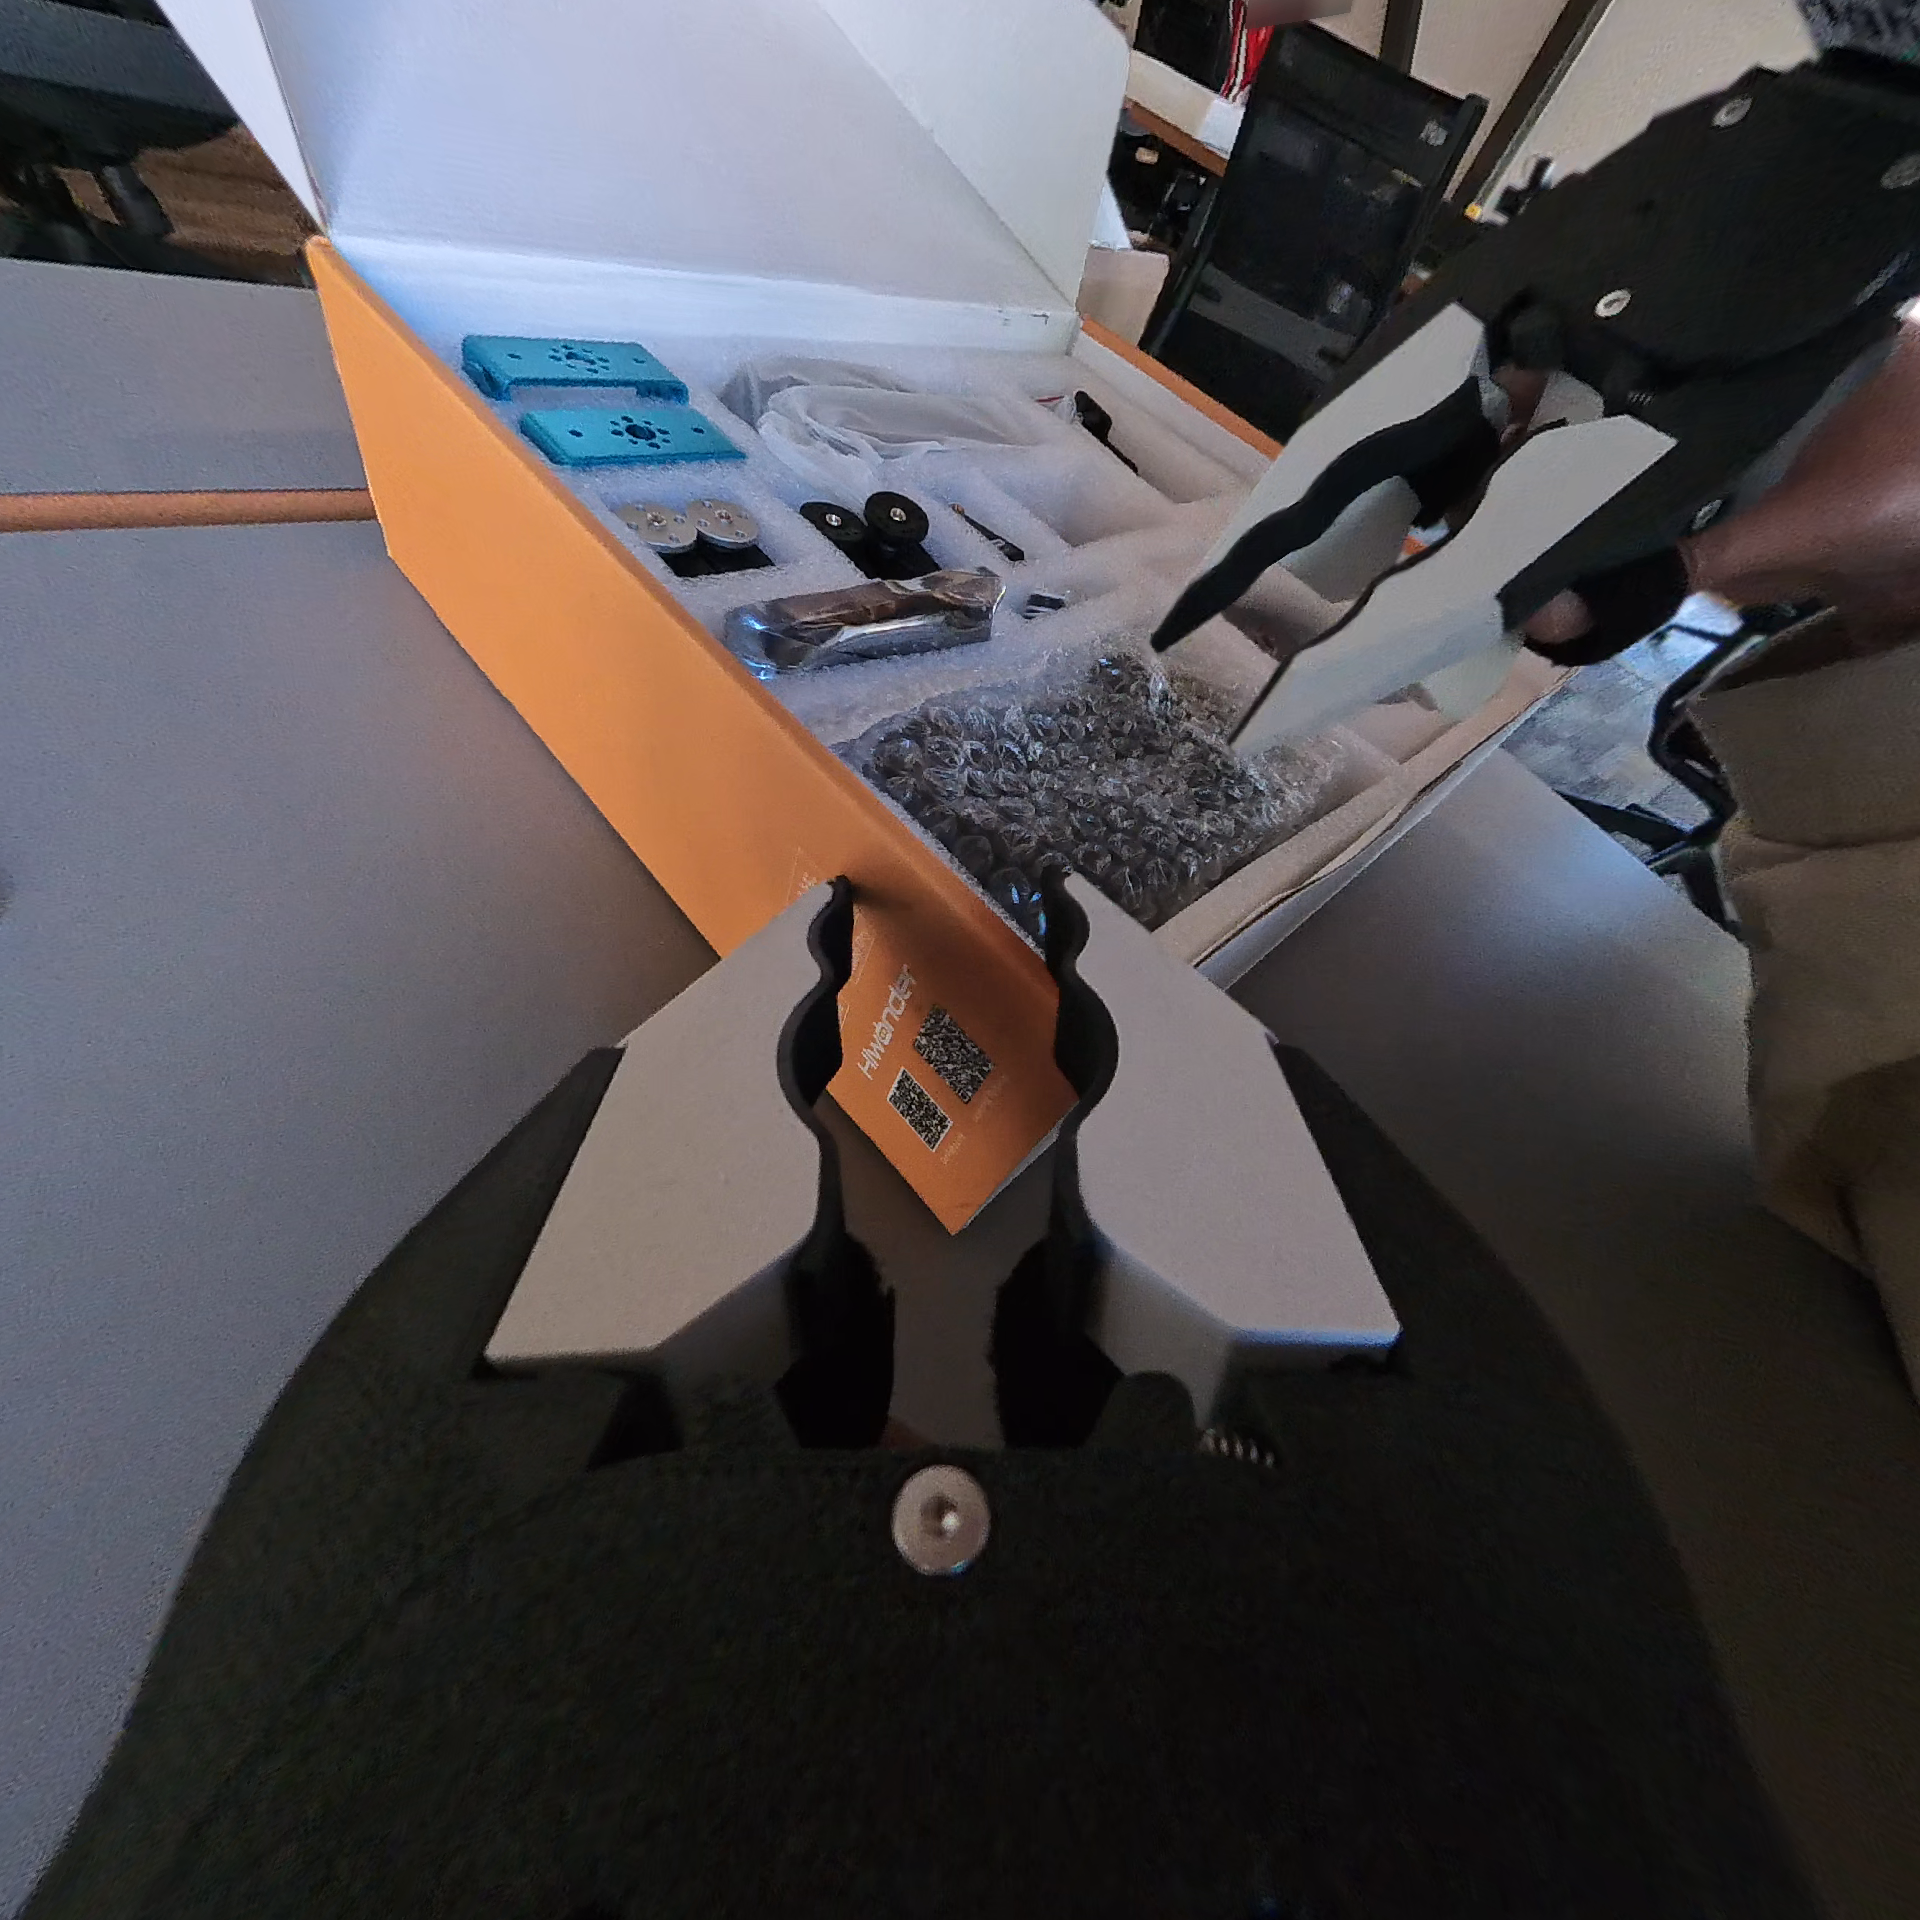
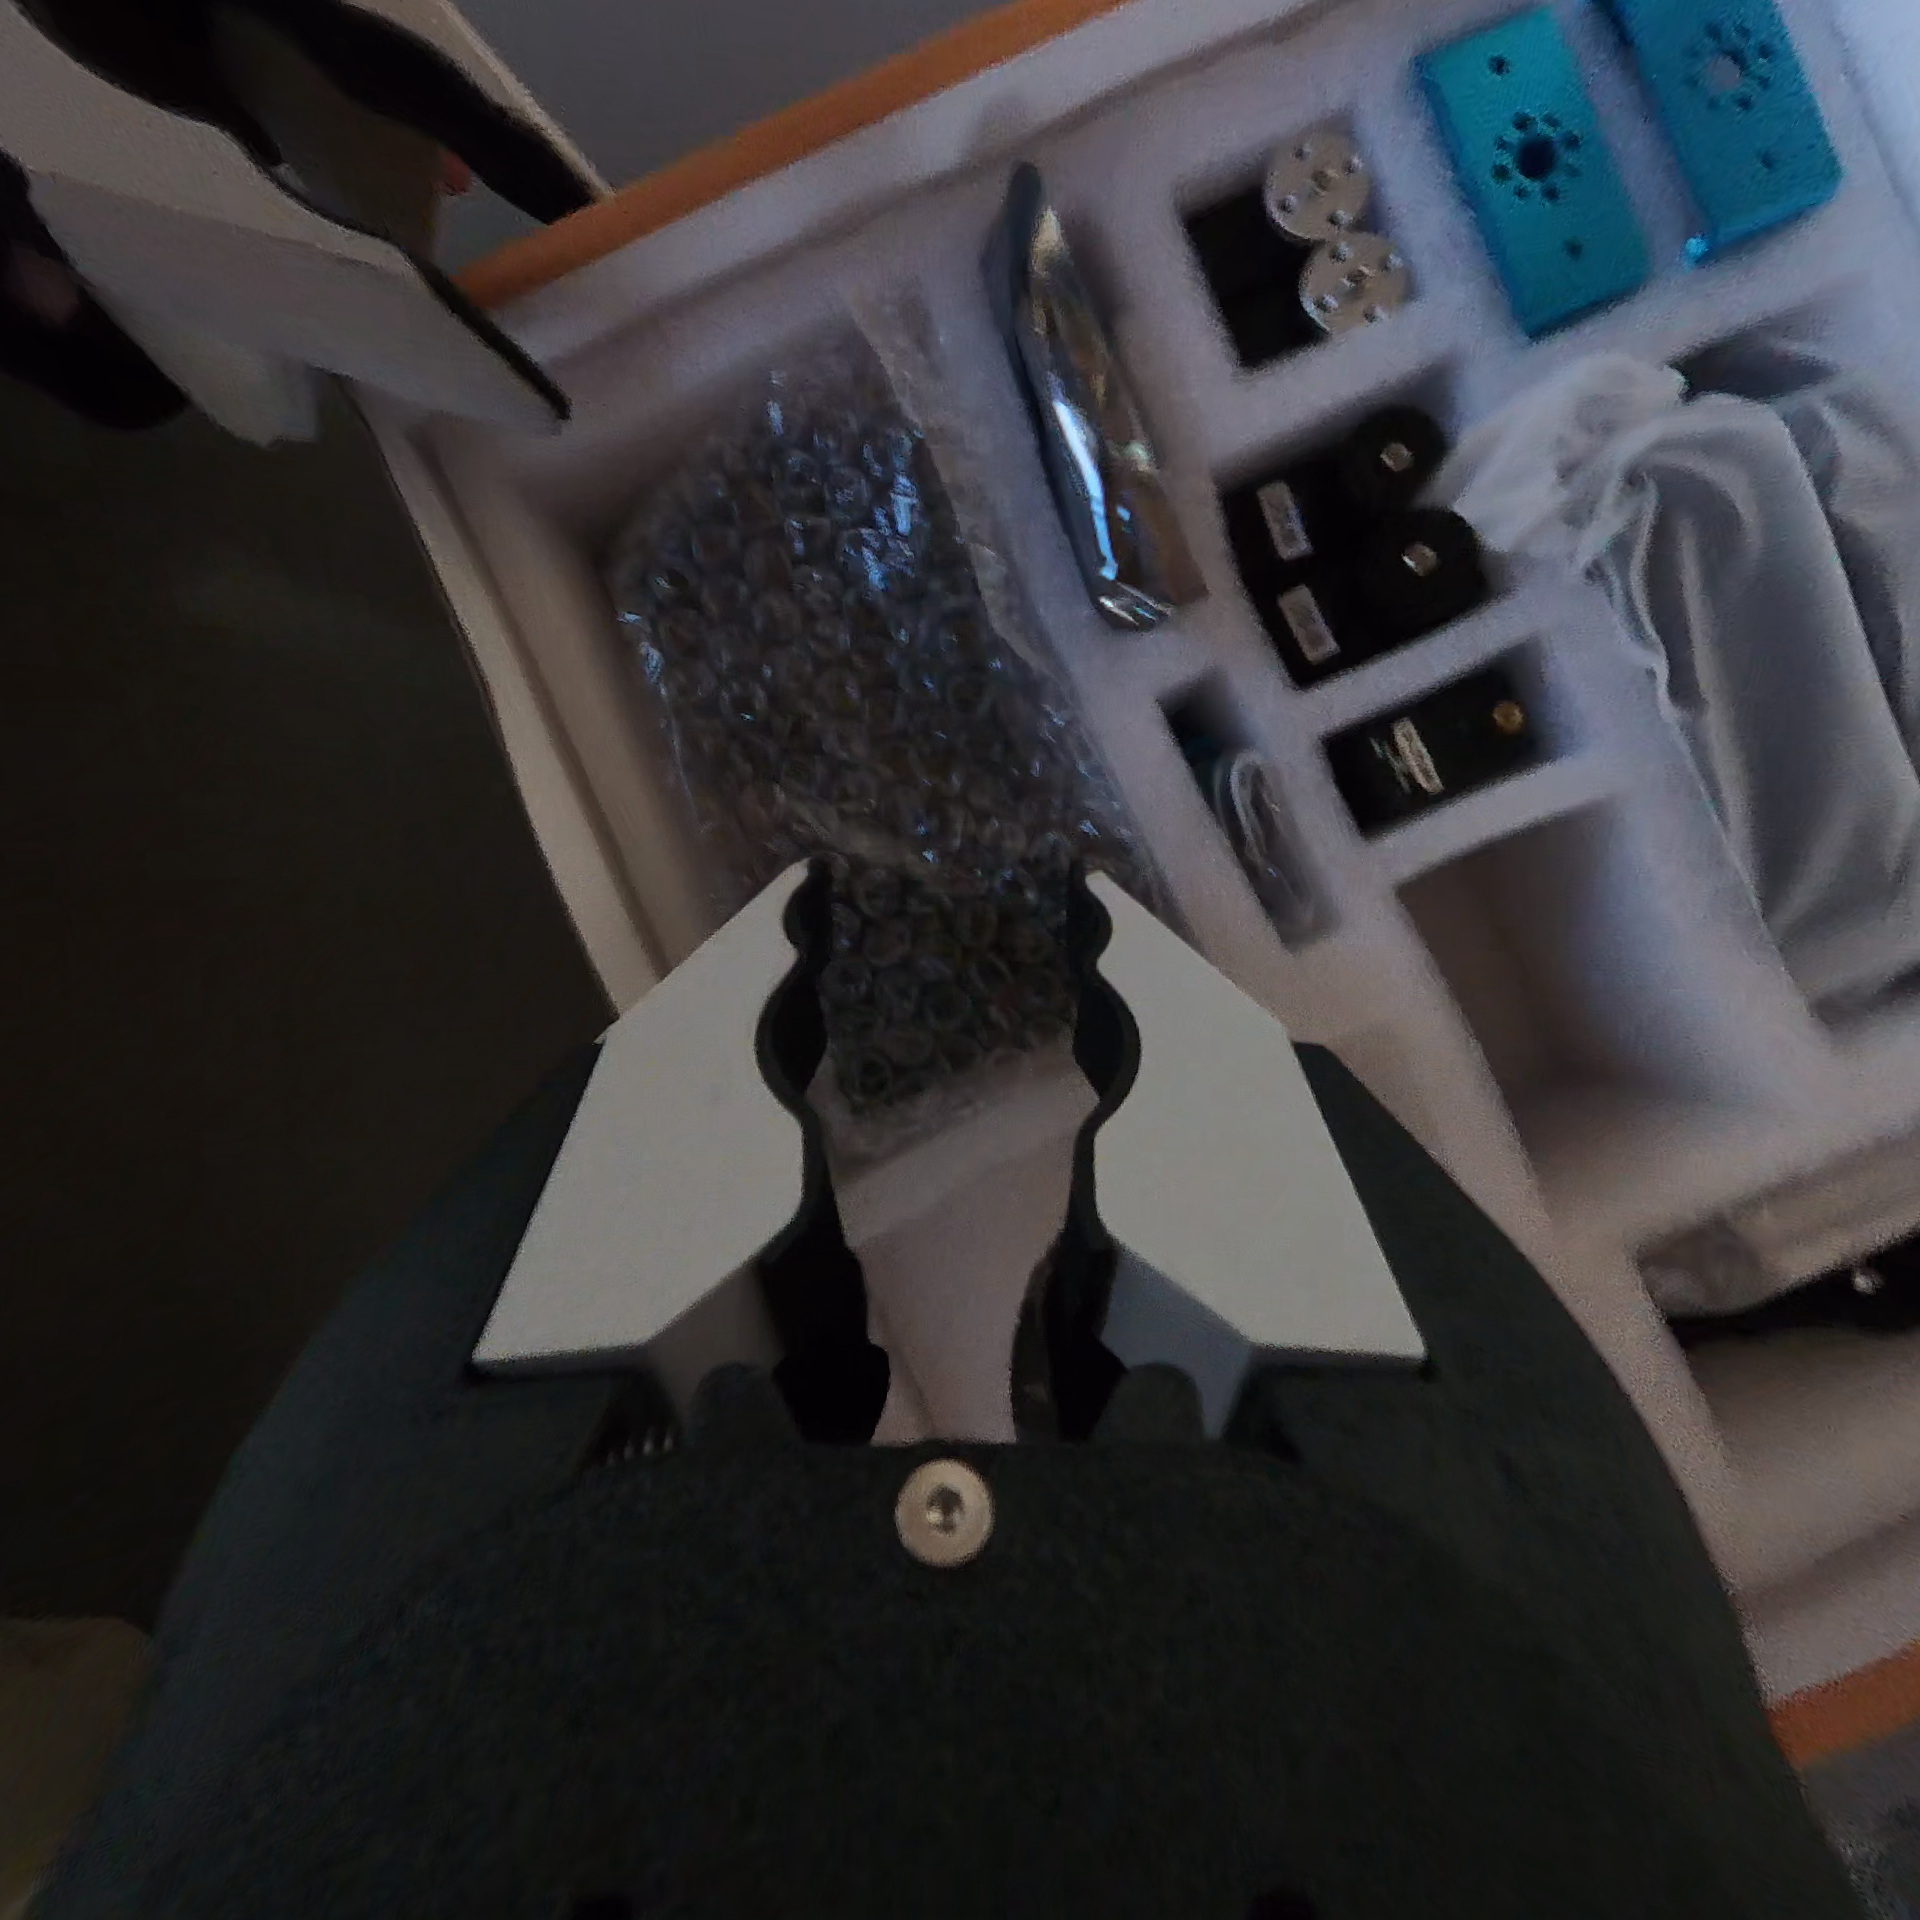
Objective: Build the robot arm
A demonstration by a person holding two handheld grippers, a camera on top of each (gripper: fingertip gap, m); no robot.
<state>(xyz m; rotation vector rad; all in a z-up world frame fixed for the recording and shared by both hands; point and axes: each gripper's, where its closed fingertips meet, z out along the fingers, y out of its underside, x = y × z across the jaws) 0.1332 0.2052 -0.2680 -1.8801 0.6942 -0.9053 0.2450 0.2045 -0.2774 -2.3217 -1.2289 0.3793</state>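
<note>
Two grippers over one open orange box [image 1: 582, 623] on a grey table [image 1: 208, 831]. Left gripper [image 1: 948, 904] sits low at the box's near corner, jaws spread, the orange corner wall standing between the fingers; can't tell if either pad touches the card. Right gripper [image 2: 943, 883] hangs above the box interior, jaws spread, nothing held; its tips frame a dark bubble-wrapped bundle [image 2: 831, 644] lying in the big foam pocket nearest that corner, and contact can't be told from the blurred right wrist view. In the left wrist view the right gripper [image 1: 1205, 686] comes in from the upper right, tips pointing down at the bundle [image 1: 1070, 769], with a hand [image 1: 1808, 540] behind it. Box is lined with white foam [image 1: 1049, 499] cut into pockets: two blue metal plates [image 1: 571, 369] at the far end, two silver discs [image 1: 686, 520] next pocket in, black servo-like blocks with round horns [image 1: 873, 525] beside those, a silvery foil packet [image 1: 862, 623] in a long slot just beside the bundle, crumpled white plastic bags [image 1: 862, 416] in the wide pocket. White lid [image 1: 675, 135] stands raised behind the far edge. Foam walls close in on the bundle on all sides, and the left gripper sits at its near corner. Dark chairs and a desk behind, out of focus.
</note>
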